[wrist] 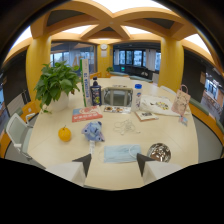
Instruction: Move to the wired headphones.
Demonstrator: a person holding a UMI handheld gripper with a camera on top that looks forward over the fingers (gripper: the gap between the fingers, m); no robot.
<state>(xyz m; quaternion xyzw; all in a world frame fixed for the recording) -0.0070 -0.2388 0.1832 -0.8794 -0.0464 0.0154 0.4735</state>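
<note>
orange (64,133): ahead and left of the fingers, on the worktop (185,145).
blue plush toy (93,131): ahead, slightly left, near the orange.
face mask (121,152): flat, just ahead of the fingertips, between them.
wired headphones (125,125): white cable tangle beyond the face mask, roughly straight ahead, mid-worktop; earbuds too small to make out.
round silver dish (159,151): just ahead and right of the right finger.
hand-held gripper (114,161): released, fingers spread, nothing held, well short of the headphones.
handling: likely very light, limp, thin cord; will slide and snag, dangle when lifted.
grip spot: pinch where the loops bunch thickest, low to the worktop; single strands may slip out.
</note>
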